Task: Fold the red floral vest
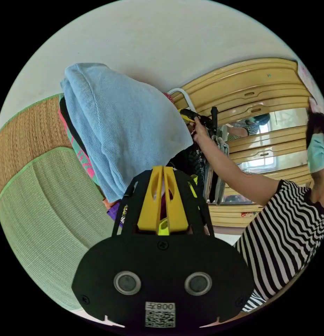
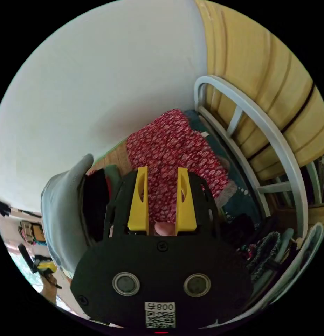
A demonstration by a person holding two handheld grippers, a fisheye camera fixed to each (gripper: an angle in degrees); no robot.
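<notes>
The red floral vest (image 2: 176, 154) lies crumpled on top of a heap of clothes, against a white wall. My right gripper (image 2: 162, 171) is open just in front of it, and the vest's cloth shows in the gap between the yellow jaws. In the left gripper view that same gripper (image 1: 200, 120) is raised in the person's hand beside a white rail. My left gripper (image 1: 163, 169) is shut, its yellow jaws tip to tip. It points at the clothes heap, and I see nothing gripped in it.
A light blue knit garment (image 1: 123, 129) drapes over the heap. A green woven mat (image 1: 46, 210) covers the surface beside it. A white metal rail (image 2: 260, 119) and a yellow wooden wardrobe (image 1: 246, 91) stand behind. The person's striped top (image 1: 284, 231) is close at the right.
</notes>
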